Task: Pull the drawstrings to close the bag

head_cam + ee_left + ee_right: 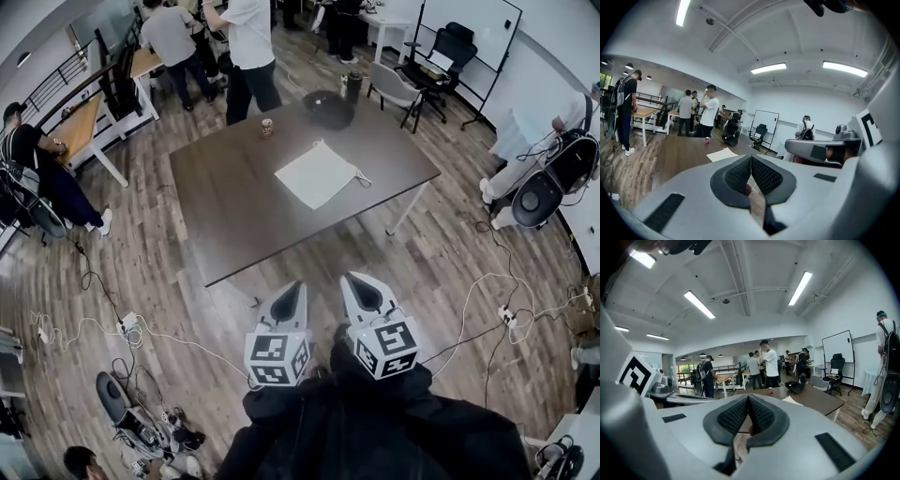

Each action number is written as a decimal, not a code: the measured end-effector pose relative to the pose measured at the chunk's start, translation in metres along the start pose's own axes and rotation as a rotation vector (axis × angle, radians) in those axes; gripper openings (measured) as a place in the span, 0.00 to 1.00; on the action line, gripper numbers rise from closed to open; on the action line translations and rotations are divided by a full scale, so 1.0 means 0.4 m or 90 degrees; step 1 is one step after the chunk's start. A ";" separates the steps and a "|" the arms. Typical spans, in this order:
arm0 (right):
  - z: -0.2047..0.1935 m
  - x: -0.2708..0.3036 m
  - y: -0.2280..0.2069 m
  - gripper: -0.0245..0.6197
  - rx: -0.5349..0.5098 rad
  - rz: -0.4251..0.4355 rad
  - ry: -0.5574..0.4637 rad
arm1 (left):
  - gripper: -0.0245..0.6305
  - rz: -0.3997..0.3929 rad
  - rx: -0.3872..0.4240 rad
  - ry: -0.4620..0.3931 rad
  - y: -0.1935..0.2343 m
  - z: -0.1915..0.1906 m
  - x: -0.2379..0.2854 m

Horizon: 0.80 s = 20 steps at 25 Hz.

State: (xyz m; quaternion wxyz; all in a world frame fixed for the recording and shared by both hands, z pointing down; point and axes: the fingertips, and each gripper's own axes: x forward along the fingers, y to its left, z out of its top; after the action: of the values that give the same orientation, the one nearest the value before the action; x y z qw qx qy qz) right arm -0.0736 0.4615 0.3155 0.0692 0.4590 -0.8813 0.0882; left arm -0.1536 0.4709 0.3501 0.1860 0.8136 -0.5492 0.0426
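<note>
Lying flat on the dark table [234,216], the white bag [316,174] is sitting well ahead of the left gripper [290,292] and right gripper [355,281], which are hovering side by side short of the table's near edge, their fingers [737,176] pressed together, holding nothing.

The bag [317,174] looks like matt white cloth. The desk [234,211] is smooth dark wood. The floor [141,272] is pale wood planking. The left gripper [751,158] and right gripper [747,397] are smooth grey plastic with black ribbed pads [766,176].
</note>
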 end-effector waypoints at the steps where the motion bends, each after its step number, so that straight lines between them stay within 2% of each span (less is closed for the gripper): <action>1: -0.006 0.009 -0.010 0.07 0.002 -0.003 0.004 | 0.09 -0.002 -0.002 0.004 0.003 -0.005 0.012; 5: -0.028 0.062 -0.075 0.07 0.016 -0.015 0.017 | 0.09 -0.008 -0.005 0.022 0.019 -0.022 0.083; 9: -0.029 0.158 -0.188 0.07 0.036 -0.021 0.021 | 0.09 0.000 -0.003 0.040 0.051 -0.010 0.214; 14: -0.007 0.308 -0.346 0.07 0.045 -0.014 0.022 | 0.09 0.007 0.005 0.051 0.092 0.040 0.429; 20: 0.031 0.517 -0.571 0.07 0.050 -0.004 0.050 | 0.09 -0.010 0.004 0.065 0.113 0.123 0.756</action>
State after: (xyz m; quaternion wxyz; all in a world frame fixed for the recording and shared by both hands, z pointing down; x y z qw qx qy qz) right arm -0.0044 0.1654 0.3662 0.0857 0.4605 -0.8723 0.1404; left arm -0.0823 0.1733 0.3986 0.2116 0.8152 -0.5326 0.0840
